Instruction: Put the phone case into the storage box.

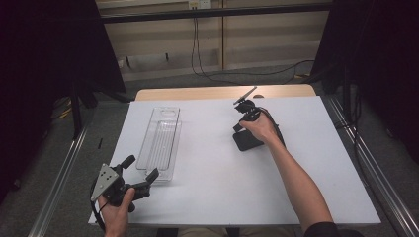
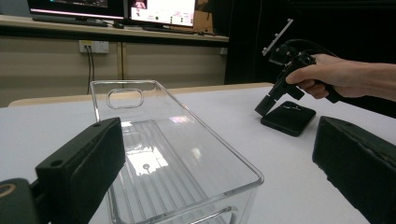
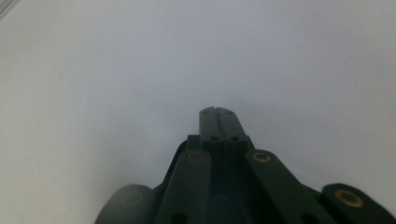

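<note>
Right gripper [image 1: 237, 129] held at frame centre-right, arm outstretched, tipped down, fingers clenched, empty, beside flat black rectangular case [image 1: 248, 140] on white bench [image 1: 306, 163]. Left gripper [image 1: 141, 173] lower left, fingers released, at near end of clear plastic tray [image 1: 160, 140].

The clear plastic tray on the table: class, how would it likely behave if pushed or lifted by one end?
The clear plastic tray looks rigid, so it would probably keep its shape. Being thin-walled and empty, it is likely light. On the smooth white table it would probably slide rather than tip, given its long, low form.

Clear ribbed tray [image 1: 159, 143]; black flat case [image 1: 247, 140]; white table [image 1: 296, 163].
</note>
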A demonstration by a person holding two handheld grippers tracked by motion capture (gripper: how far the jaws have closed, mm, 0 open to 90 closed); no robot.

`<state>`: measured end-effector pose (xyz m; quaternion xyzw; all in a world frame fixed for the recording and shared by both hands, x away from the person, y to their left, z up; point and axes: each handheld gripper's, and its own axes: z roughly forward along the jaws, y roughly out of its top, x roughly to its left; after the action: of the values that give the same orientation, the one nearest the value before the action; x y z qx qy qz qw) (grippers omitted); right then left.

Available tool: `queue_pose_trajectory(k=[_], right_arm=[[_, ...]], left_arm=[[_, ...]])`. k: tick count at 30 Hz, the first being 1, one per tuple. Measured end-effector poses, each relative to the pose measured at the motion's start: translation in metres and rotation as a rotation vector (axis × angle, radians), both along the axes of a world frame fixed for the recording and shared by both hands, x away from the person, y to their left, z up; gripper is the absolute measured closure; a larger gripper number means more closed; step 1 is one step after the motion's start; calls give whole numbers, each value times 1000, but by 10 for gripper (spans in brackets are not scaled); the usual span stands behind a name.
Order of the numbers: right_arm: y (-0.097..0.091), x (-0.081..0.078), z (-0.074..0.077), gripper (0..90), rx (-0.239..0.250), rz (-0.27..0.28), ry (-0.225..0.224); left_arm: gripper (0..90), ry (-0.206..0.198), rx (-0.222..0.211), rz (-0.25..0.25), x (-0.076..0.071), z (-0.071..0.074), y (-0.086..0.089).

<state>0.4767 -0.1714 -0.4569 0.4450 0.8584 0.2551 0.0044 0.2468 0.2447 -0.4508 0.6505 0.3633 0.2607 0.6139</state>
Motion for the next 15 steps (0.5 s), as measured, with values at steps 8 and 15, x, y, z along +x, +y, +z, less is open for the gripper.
queue_pose_trajectory(k=[8,15], right_arm=[[1,-2,1,900,-20,10,3],[0,-6,1,900,-22,24,4]], left_arm=[[26,-2,4,-3,0,0,1],[26,0,2,-3,-1,0,1]])
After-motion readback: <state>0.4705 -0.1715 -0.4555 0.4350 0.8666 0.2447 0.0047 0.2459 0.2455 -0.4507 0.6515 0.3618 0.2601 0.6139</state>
